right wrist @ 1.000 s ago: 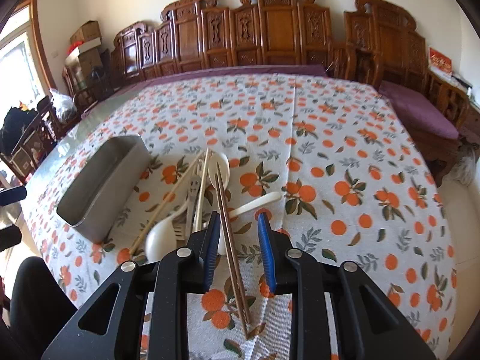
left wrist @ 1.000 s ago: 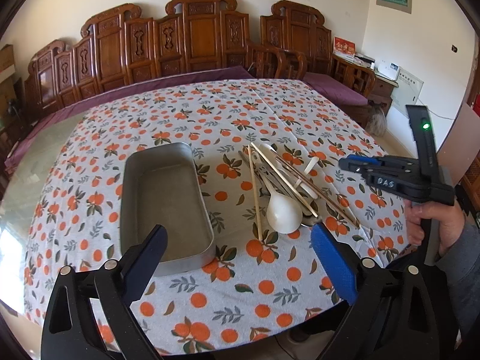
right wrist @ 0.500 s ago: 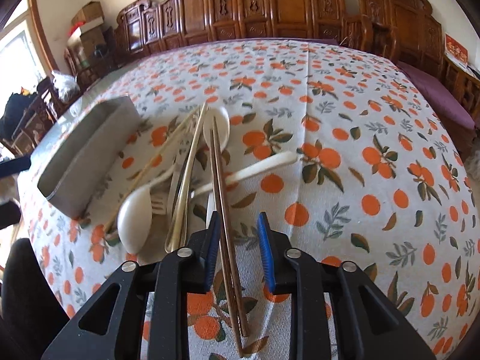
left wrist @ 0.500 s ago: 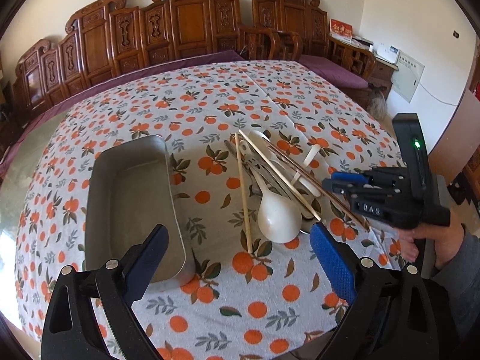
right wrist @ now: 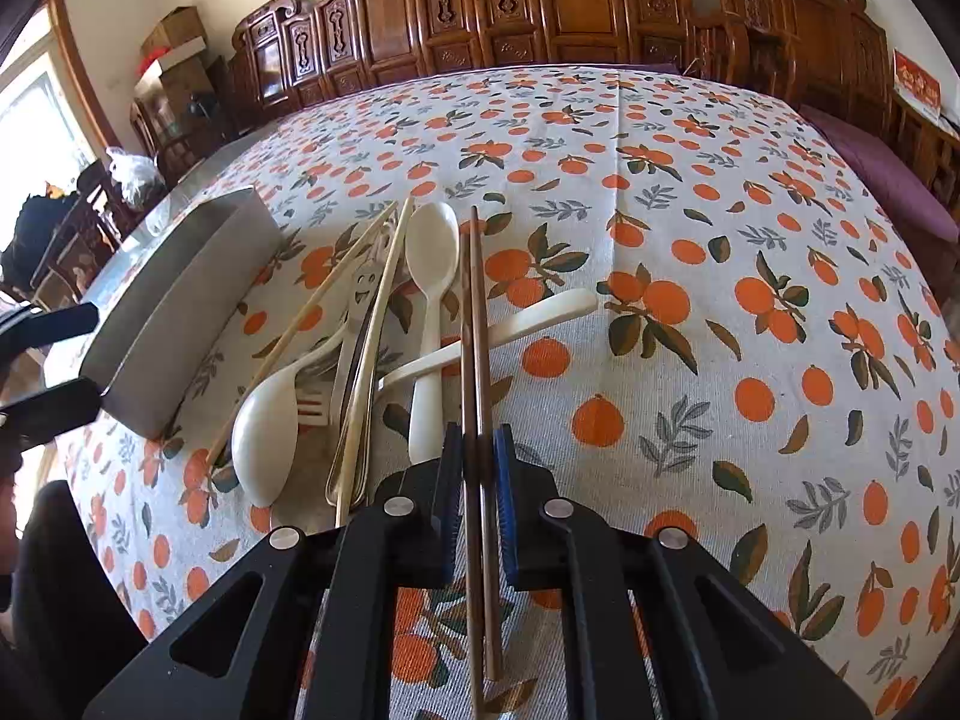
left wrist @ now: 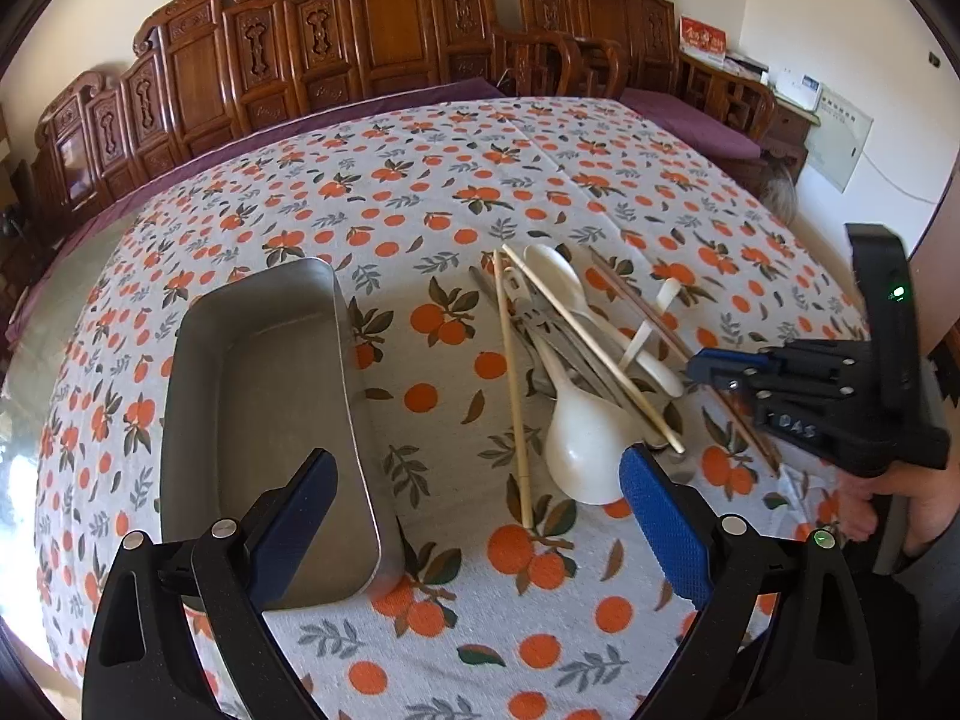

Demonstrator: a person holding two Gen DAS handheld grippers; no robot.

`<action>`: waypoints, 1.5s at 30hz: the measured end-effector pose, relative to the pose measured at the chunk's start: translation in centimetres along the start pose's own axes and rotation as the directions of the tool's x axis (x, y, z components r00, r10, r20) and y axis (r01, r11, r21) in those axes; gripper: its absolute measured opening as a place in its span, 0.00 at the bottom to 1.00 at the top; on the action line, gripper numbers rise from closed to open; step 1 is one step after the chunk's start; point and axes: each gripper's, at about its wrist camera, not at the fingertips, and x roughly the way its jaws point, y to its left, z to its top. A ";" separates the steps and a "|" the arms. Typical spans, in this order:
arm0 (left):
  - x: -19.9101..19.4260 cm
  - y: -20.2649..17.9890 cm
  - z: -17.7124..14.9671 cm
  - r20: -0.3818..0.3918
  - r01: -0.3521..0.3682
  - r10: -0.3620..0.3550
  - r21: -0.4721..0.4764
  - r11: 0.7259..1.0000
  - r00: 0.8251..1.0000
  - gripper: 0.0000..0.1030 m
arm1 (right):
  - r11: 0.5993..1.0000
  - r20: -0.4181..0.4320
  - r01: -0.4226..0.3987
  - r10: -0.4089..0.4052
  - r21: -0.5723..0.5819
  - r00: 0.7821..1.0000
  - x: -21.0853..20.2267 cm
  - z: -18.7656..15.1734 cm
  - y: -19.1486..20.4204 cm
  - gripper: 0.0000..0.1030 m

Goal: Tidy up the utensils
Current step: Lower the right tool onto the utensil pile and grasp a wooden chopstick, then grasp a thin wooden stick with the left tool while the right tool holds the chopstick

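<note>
Right gripper (right wrist: 479, 468): pads pressed together on a pair of dark chopsticks (right wrist: 471, 300), which run forward over the utensil pile (right wrist: 384, 336) of white spoons, pale chopsticks and metal cutlery on the orange-print tablecloth (right wrist: 690, 240). Left gripper (left wrist: 477, 510): fingers spread wide, holding nothing, hovering between the metal tray (left wrist: 258, 396) and the pile. Tray: just left of the pile, nothing in it.

A lived-in home's sitting or dining room is showing here: carved wooden benches (left wrist: 384, 42) are lining the far wall, purple cushions (right wrist: 882, 174) are lying on them, and a table under an orange-print tablecloth (left wrist: 540, 156) is filling the near ground, with cardboard boxes (right wrist: 174, 42) stacked far left.
</note>
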 end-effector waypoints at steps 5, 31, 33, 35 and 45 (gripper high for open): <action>0.7 0.2 0.2 -0.004 -0.006 0.006 -0.005 1.000 1.000 0.89 | 0.999 0.025 -0.027 0.026 0.042 0.999 -0.6 0.3 -0.8 0.06; 8.9 -1.5 3.6 -0.179 0.032 -0.034 -0.012 0.999 0.983 0.20 | 0.997 0.076 -0.021 0.015 0.078 0.997 -1.7 1.0 -1.4 0.06; 9.1 -1.5 3.6 -0.187 0.047 -0.050 -0.020 0.999 0.981 0.06 | 0.997 0.077 -0.023 0.017 0.078 0.997 -1.7 1.0 -1.4 0.06; 9.3 -1.4 3.5 -0.194 0.056 -0.060 -0.028 0.998 0.979 0.04 | 0.997 0.078 -0.026 0.020 0.078 0.997 -1.7 1.1 -1.3 0.06; 6.8 -0.2 2.9 -0.151 0.077 -0.083 -0.044 0.996 0.985 0.04 | 0.997 0.083 -0.033 0.028 0.063 0.996 -1.7 1.2 -0.4 0.06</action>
